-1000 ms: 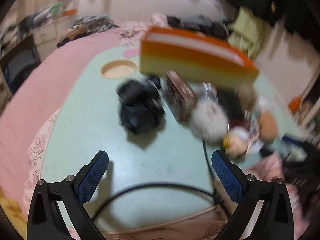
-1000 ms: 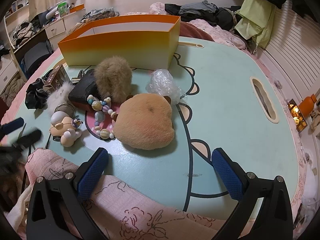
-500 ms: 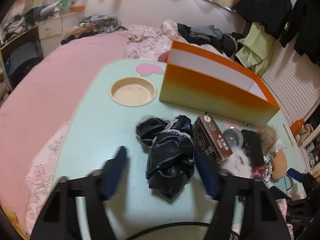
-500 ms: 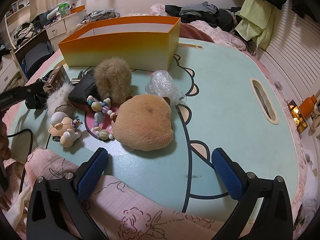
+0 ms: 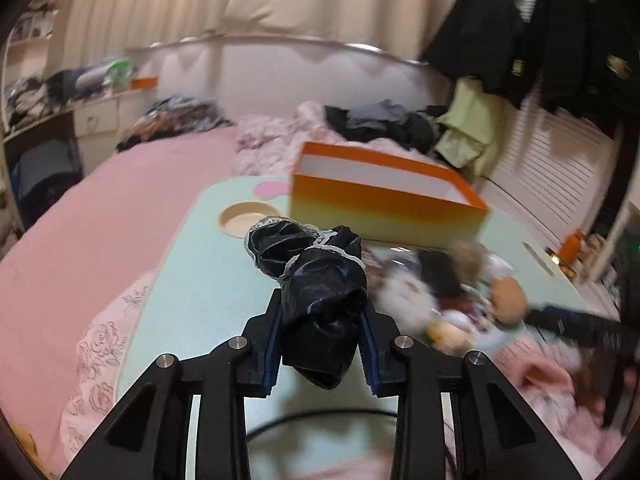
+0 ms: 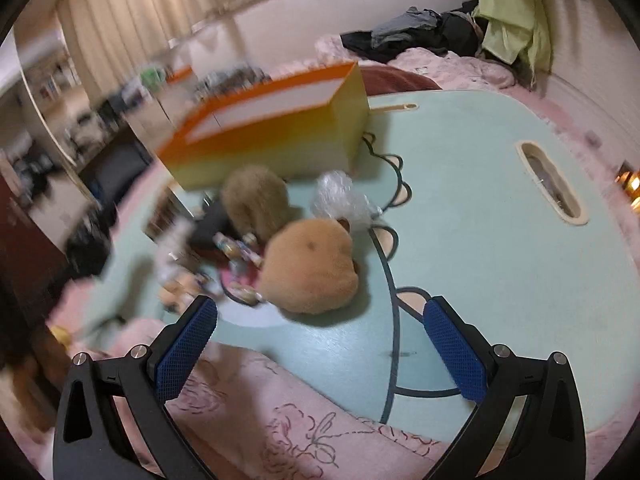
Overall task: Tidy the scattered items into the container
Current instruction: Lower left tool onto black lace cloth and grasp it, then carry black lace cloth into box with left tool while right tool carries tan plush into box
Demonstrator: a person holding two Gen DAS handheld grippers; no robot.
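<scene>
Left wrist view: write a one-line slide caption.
Left gripper shut on a black lace-trimmed cloth, held up above the green table, orange box beyond.

Legible text, labels and signs: none in either wrist view.

The orange box (image 5: pixel 386 208) has plain walls, shading from orange to yellow outside and white inside, with no lettering. The green table top (image 6: pixel 472 208) carries only a dark outline drawing, not writing. A small brown carton (image 6: pixel 162 216) beside the box is printed, but blur makes the print unreadable. The gold emblems on the dark hanging clothes (image 5: pixel 560 40) are too small and blurred to make out.
</scene>
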